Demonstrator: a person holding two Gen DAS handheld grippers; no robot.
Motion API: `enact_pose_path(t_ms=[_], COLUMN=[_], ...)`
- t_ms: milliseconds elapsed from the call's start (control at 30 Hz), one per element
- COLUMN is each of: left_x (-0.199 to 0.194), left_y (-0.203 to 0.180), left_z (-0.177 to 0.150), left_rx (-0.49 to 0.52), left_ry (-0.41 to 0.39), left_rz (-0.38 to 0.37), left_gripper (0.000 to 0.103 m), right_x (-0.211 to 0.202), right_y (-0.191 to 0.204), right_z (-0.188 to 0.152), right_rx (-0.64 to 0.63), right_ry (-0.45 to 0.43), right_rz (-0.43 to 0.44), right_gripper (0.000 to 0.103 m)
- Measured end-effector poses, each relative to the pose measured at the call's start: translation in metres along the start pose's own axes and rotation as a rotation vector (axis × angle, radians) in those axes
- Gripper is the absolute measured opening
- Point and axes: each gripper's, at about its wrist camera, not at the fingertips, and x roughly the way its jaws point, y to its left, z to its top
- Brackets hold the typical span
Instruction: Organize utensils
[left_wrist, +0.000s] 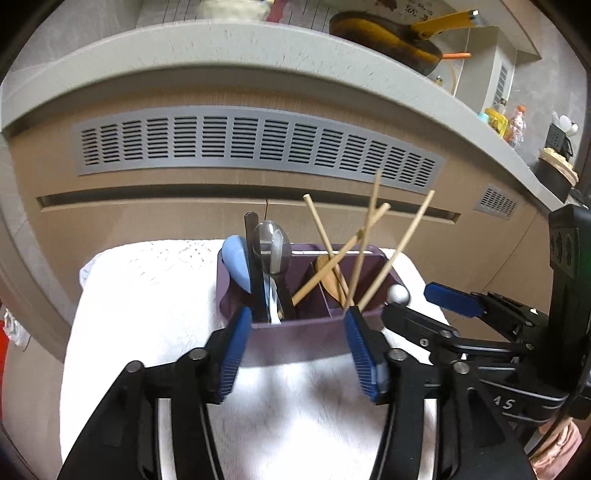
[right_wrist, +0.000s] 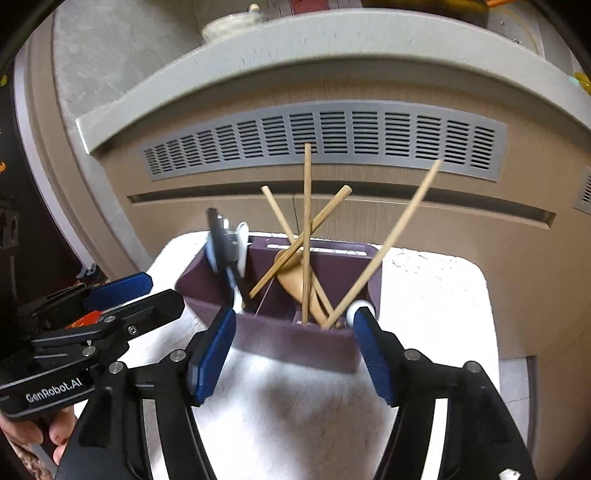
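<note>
Pan (left_wrist: 384, 37) on counter: left wrist view only.

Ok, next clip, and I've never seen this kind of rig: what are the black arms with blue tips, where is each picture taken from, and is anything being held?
There is no robot here. A person carries a handheld two-finger gripper in each hand, each with a fisheye camera looking along its fingers. One picture is from the left gripper, the other from the right gripper; each also shows the other gripper at its edge. The blue tips are the gripping pads.

On a white towel stands a purple utensil holder with compartments. Wooden chopsticks and a wooden spoon lean in one side; a blue spoon, a metal spoon and a dark-handled utensil sit in the other.

Both grippers are open and hold nothing; the holder sits beyond their pads.
</note>
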Motion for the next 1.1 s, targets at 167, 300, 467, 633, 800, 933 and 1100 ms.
enact_pose_path(t_ms=[167,300,467,633,800,933,1100], left_x=[-0.042,-0.069,-0.093,-0.112,-0.126,-0.130,-0.135], left_y=[-0.007,-0.013,-0.016,-0.026,-0.039,-0.042,-0.042], left_z=[-0.022,-0.051,-0.101,-0.145,-0.171,-0.177,-0.177], left_rx=[0.008,0.024,0.012,0.062,0.102,0.088,0.061], left_ry=[-0.090,-0.188,-0.260,-0.295,-0.278,-0.242,-0.244], left_rz=[0.043,0.129,0.199,0.270,0.277,0.268,0.265], left_gripper=[0.085,0.090,0.099,0.103,0.103,0.103,0.103], right_x=[-0.046,-0.074,-0.098,-0.114,-0.130,-0.141,-0.149], right_y=[0.000,0.007,0.014,0.017,0.021,0.026,0.027], right_z=[-0.028,-0.055,-0.103,-0.138,-0.160,-0.169,-0.174], right_rx=[0.005,0.017,0.033,0.063,0.081,0.062,0.047], right_ry=[-0.051,-0.099,-0.150,-0.175,-0.201,-0.215,-0.235], right_rz=[-0.032,-0.104,-0.227,-0.269,-0.283,-0.293,-0.302], right_gripper=[0.073,0.078,0.083,0.085,0.091,0.093,0.095])
